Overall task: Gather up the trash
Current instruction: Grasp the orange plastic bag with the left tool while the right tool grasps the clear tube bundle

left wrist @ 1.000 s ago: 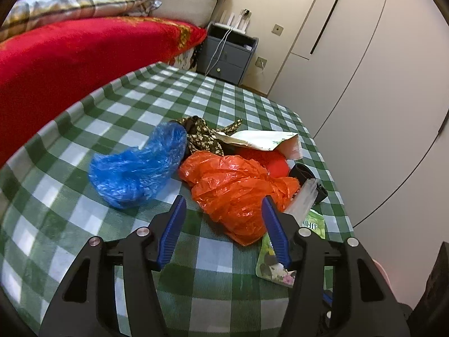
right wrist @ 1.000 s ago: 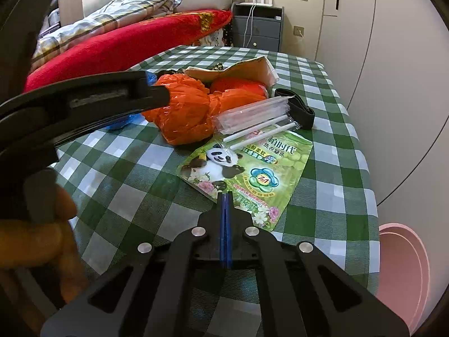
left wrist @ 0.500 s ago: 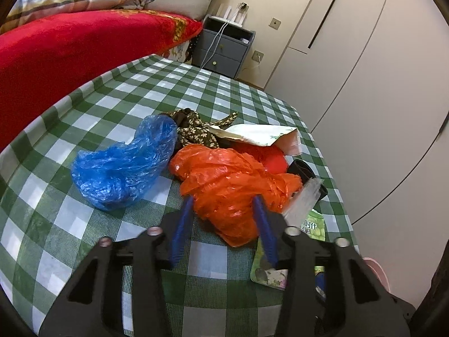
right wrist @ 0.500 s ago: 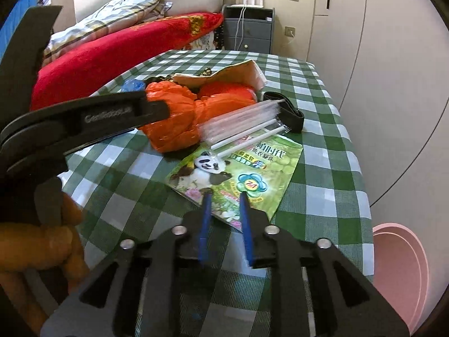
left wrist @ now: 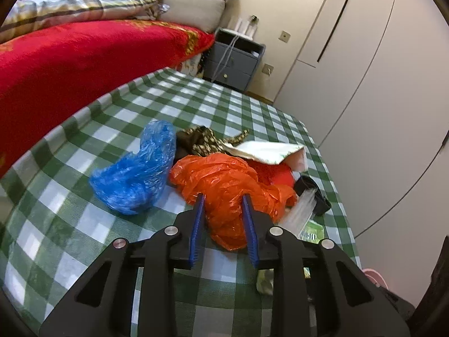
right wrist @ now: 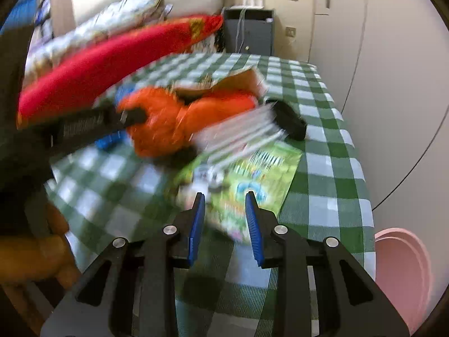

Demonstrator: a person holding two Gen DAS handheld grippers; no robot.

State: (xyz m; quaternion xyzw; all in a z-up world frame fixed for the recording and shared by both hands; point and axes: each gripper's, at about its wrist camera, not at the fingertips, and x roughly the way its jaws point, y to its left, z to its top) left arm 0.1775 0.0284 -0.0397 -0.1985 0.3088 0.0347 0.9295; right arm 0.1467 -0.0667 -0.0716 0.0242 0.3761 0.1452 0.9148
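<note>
The left hand-held gripper (left wrist: 220, 202) has its blue pads (left wrist: 196, 226) spread, one on each side of the near lobe of the orange plastic bag (left wrist: 224, 185); whether the pads touch the film cannot be told. The bag lies crumpled near the middle of the desk (left wrist: 84, 224), which carries a green-and-white checked cloth. Its long axis runs from the far left toward the near right in the left wrist view. A blue plastic bag (left wrist: 137, 174) lies just beside it on the left, long axis running away from the camera. Behind both lie a patterned dark cloth (left wrist: 202, 140) and a white paper bag (left wrist: 269, 151), mouth facing right. A bundle of clear straws (left wrist: 301, 210) rests against the orange bag's right end.

The right hand-held gripper (right wrist: 224, 199) is also spread, holding nothing, and hovers over the near edge of the green snack packet (right wrist: 252, 177). This view is motion-blurred. The packet lies flat on the desk, long axis running from the near left to the far right. A black strap (right wrist: 290, 120) lies beyond it. A pink bin (right wrist: 401, 275) stands off the desk's right edge.
</note>
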